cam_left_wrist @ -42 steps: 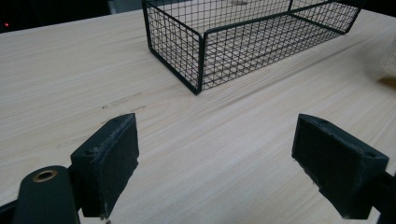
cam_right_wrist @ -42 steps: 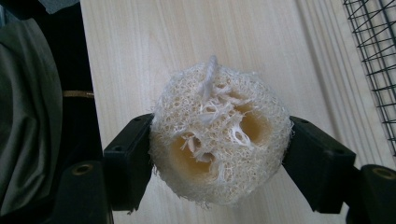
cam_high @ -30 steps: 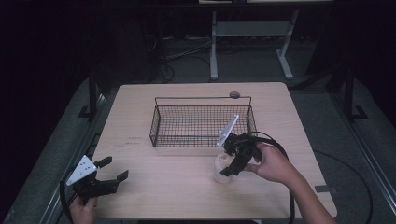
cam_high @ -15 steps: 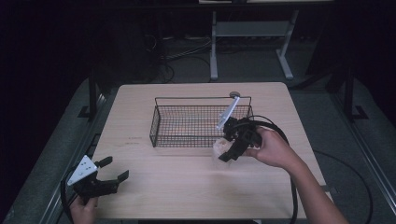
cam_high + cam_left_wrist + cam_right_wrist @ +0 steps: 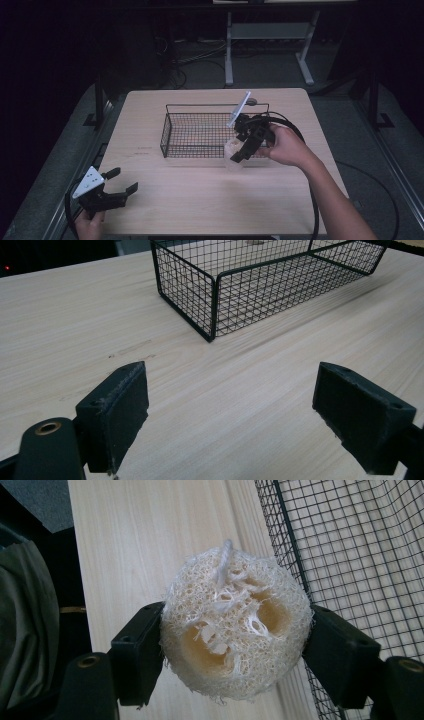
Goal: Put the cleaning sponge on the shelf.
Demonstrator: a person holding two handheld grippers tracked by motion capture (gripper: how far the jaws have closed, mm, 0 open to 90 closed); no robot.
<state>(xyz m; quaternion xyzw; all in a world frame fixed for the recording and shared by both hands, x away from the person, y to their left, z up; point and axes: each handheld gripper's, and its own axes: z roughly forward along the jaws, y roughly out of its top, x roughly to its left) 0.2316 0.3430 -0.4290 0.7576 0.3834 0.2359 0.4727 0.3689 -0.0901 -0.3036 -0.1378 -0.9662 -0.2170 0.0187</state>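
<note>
The right gripper (image 5: 239,150) is gripping a loofah (image 5: 233,152) between its jaws, which are pressing on it from two opposite sides, and is holding it up off the counter (image 5: 300,200) just at the near wall of the wire basket (image 5: 200,131), toward that wall's right end. In the right gripper view the loofah (image 5: 235,647) is sitting squarely between the two black pads, its open end with the hollow channels facing the camera, so its long axis seems to be running along the line of the gripper rather than across the jaws. The basket mesh (image 5: 360,555) is lying directly beside the loofah in that view, with bare counter on the other side, so the basket's open top is lying just beyond and to the far side of the held piece. The move ahead is probably turning on that one step: carrying the loofah over the near rim and into the basket. The left gripper (image 5: 107,192) is resting at the near left corner of the counter, well apart from the basket, with its jaws spread wide and nothing between them; in the left gripper view the basket's corner (image 5: 212,305) is standing ahead. The right hand (image 5: 285,145) is by far the nearer one to the basket.
</note>
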